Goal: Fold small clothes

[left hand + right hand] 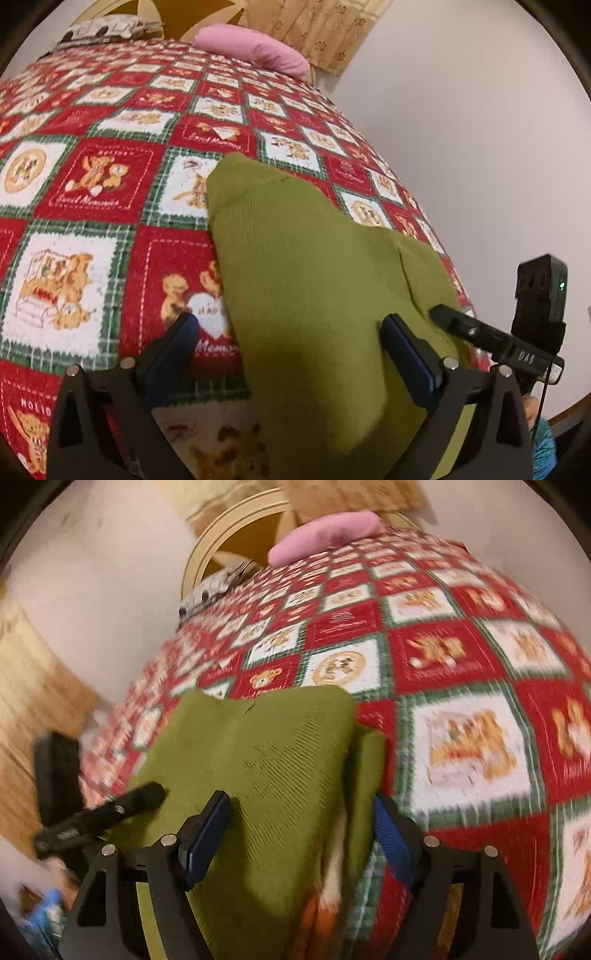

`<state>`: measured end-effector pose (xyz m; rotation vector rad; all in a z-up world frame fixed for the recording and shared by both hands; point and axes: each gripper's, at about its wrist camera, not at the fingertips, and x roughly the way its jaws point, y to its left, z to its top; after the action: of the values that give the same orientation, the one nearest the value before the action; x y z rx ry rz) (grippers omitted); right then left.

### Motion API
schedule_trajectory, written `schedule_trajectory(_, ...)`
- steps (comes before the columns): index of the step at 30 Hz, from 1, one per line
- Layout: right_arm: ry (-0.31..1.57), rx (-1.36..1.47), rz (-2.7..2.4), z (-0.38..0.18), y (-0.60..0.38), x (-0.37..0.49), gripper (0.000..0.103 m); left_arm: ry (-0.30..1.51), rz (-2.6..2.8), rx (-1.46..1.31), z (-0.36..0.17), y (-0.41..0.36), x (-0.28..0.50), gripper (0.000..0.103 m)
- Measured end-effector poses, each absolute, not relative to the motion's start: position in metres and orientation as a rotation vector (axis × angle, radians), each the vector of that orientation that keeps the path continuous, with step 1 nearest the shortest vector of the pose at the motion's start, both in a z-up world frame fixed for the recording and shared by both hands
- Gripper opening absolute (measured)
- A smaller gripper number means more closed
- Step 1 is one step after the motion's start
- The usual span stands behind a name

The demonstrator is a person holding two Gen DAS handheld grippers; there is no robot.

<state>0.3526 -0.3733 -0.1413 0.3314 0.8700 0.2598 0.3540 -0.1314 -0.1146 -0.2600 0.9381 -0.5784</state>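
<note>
1. On the near part of the blanket the green cloth is lying, already doubled, one layer over another.
2. The left gripper is standing wide, holding nothing, its right finger over the cloth.
3. The right gripper is also standing wide over the cloth's near edge, not pinching.
4. I judge at least one fold is done; a further fold or smoothing is probably left.

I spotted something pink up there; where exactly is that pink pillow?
The soft pink pillow lies at the far end of the red patchwork teddy-bear bedspread, against the cream headboard, beyond the green garment.
</note>
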Motion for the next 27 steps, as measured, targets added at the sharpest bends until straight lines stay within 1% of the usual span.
schedule_trajectory(1, 0.871, 0.293, 0.248, -0.141, -0.367, 0.357, 0.077, 0.930, -0.572, -0.239, -0.114, -0.133, 0.352, 0.100)
schedule_trajectory(3, 0.863, 0.293, 0.242, -0.142, -0.365, 0.360, 0.065, 0.920, -0.569, -0.206, -0.113, -0.135, 0.350, 0.094)
schedule_trajectory(4, 0.857, 0.305, 0.240, -0.142, -0.366, 0.360, 0.061, 0.918, -0.576, -0.208, -0.113, -0.135, 0.350, 0.092)
schedule_trajectory(5, 0.849, 0.323, 0.241, -0.142, -0.369, 0.359, 0.051, 0.917, -0.587, -0.220, -0.114, -0.134, 0.351, 0.087)
schedule_trajectory(6, 0.844, 0.348, 0.248, -0.143, -0.373, 0.357, 0.043, 0.916, -0.599, -0.232, -0.114, -0.133, 0.352, 0.081)
schedule_trajectory(7, 0.841, 0.374, 0.254, -0.143, -0.376, 0.355, 0.040, 0.914, -0.618, -0.244, -0.115, -0.133, 0.352, 0.075)
schedule_trajectory(8, 0.837, 0.393, 0.251, -0.142, -0.377, 0.353, 0.033, 0.917, -0.647, -0.253, -0.115, -0.134, 0.351, 0.060)
schedule_trajectory(9, 0.832, 0.393, 0.243, -0.141, -0.377, 0.350, 0.029, 0.919, -0.673, -0.256, -0.116, -0.136, 0.350, 0.053)
schedule_trajectory(10, 0.828, 0.375, 0.227, -0.137, -0.374, 0.348, 0.029, 0.909, -0.670, -0.236, -0.114, -0.138, 0.348, 0.052)
schedule_trajectory(13, 0.812, 0.262, 0.170, -0.122, -0.354, 0.339, 0.025, 0.877, -0.650, -0.206, -0.108, -0.139, 0.341, 0.045)
schedule_trajectory(15, 0.785, 0.238, 0.162, -0.111, -0.347, 0.331, 0.024, 0.837, -0.630, -0.174, -0.101, -0.141, 0.334, 0.038)
schedule_trajectory(17, 0.743, 0.248, 0.166, -0.096, -0.341, 0.320, 0.024, 0.803, -0.610, -0.132, -0.092, -0.144, 0.325, 0.035)
schedule_trajectory(21, 0.653, 0.215, 0.145, -0.063, -0.326, 0.288, 0.024, 0.716, -0.608, -0.132, -0.068, -0.136, 0.303, 0.033)
schedule_trajectory(27, 0.531, 0.219, 0.103, -0.019, -0.311, 0.236, 0.023, 0.605, -0.609, -0.115, -0.033, -0.127, 0.266, 0.033)
